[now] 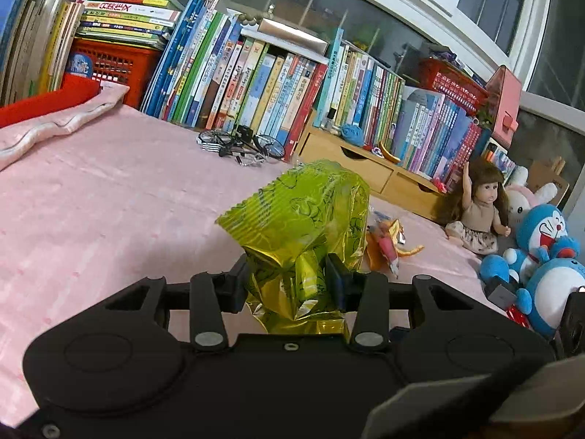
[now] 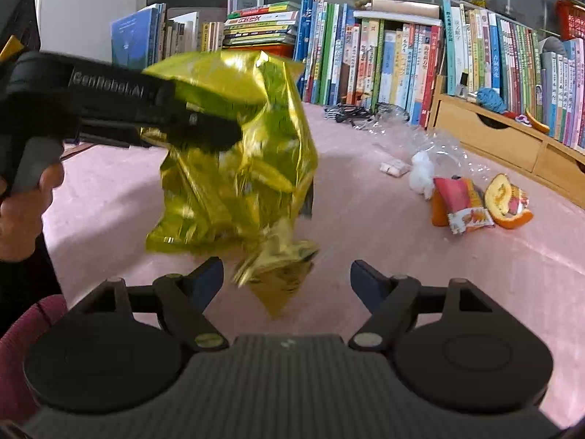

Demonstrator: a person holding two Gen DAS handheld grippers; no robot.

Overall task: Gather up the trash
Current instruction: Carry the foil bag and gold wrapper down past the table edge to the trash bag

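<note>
My left gripper point(image 1: 290, 274) is shut on a crumpled yellow-green foil bag point(image 1: 307, 219), held above the pink bedspread point(image 1: 109, 201). From the right wrist view the same foil bag point(image 2: 237, 153) hangs from the left gripper point(image 2: 204, 128), which a hand holds at the left edge. My right gripper point(image 2: 287, 280) is open, and the bag's lower tip sits between its blue-padded fingers without being pinched. Orange snack wrappers point(image 2: 464, 205) and an orange peel point(image 2: 508, 201) lie on the bedspread to the right, with a white tissue point(image 2: 420, 173) and clear plastic film point(image 2: 442, 150) behind them. The wrappers point(image 1: 385, 245) also show just right of the bag.
Rows of books point(image 1: 256, 80) line the far edge, with a wooden drawer box point(image 1: 351, 161) in front. A toy bicycle point(image 1: 241, 142) lies near the books. A doll point(image 1: 479, 208) and blue plush toys point(image 1: 541, 252) sit at the right. A folded pink cloth point(image 1: 55, 120) lies at left.
</note>
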